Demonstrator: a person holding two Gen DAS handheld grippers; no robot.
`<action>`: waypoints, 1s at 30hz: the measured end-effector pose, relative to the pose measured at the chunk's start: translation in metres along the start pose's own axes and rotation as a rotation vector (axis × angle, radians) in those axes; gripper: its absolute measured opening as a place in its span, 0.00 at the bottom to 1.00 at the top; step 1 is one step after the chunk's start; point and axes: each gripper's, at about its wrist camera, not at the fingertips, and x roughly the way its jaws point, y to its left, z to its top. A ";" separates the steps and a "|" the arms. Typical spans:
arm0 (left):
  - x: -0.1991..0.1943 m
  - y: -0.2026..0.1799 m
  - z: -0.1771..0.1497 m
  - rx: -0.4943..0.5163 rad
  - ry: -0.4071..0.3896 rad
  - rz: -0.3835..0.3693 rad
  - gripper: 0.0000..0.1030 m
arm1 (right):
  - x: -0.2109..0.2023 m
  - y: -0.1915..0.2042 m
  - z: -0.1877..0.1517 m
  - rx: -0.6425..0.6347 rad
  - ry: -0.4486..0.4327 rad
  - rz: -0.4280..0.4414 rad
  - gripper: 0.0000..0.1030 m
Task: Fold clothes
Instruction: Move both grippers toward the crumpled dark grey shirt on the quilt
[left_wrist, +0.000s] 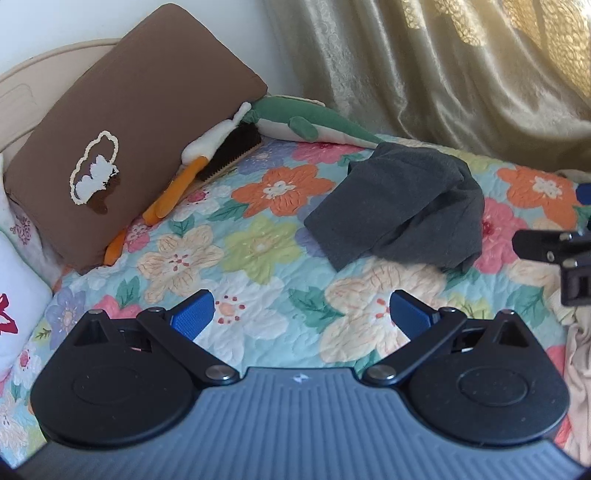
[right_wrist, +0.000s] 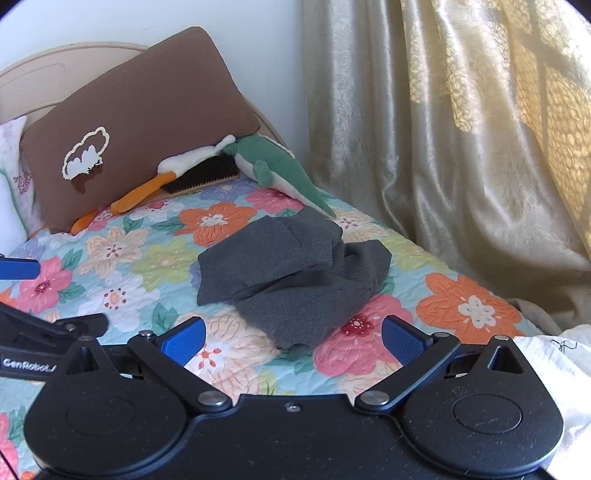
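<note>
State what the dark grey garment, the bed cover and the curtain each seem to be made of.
Dark grey garment: soft matte knit, probably jersey; limp folds, no sheen.
Bed cover: quilted printed fabric, likely cotton; stitched puffy flowers.
Curtain: glossy satin-like weave; bright highlights along folds.

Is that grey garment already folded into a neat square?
No, the grey garment lies crumpled in a loose heap on the floral quilt, with uneven bunched layers.

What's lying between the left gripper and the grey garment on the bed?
Only bare floral quilt separates the open left gripper from the crumpled grey garment, seen in the left wrist view.
</note>
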 end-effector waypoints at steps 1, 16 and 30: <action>0.002 0.001 0.001 -0.001 0.009 0.018 1.00 | 0.000 0.002 0.001 -0.022 -0.004 -0.002 1.00; 0.004 -0.009 0.012 -0.121 -0.047 -0.020 0.99 | -0.010 -0.002 0.004 0.017 -0.069 -0.021 1.00; -0.002 0.017 0.012 -0.209 0.007 -0.248 0.99 | 0.007 -0.026 0.002 0.187 -0.063 -0.008 1.00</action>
